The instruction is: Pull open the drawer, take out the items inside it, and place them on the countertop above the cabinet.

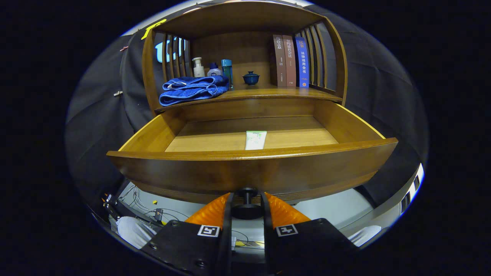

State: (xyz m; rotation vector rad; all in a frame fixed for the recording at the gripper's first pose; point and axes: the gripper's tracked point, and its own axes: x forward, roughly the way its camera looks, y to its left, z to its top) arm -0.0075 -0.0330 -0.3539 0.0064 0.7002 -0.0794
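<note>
The wooden drawer [253, 168] stands pulled far out of the cabinet, its front panel just ahead of my fingers. My gripper [246, 203] is shut on the drawer's dark round knob [246, 209], one finger pressed on each side of it. Inside the drawer, near the front wall, lies a white and green tube [256, 140] pointing front to back. The rest of the drawer floor shows bare wood. Above the drawer runs the countertop [264, 92], a wooden shelf under an arched hood.
On the countertop lie a folded blue towel [193, 89], a few small bottles [213, 69], a blue lidded cup [251, 78] and three upright books [290, 61]. Cables [153, 209] and white clutter lie on the floor below the drawer.
</note>
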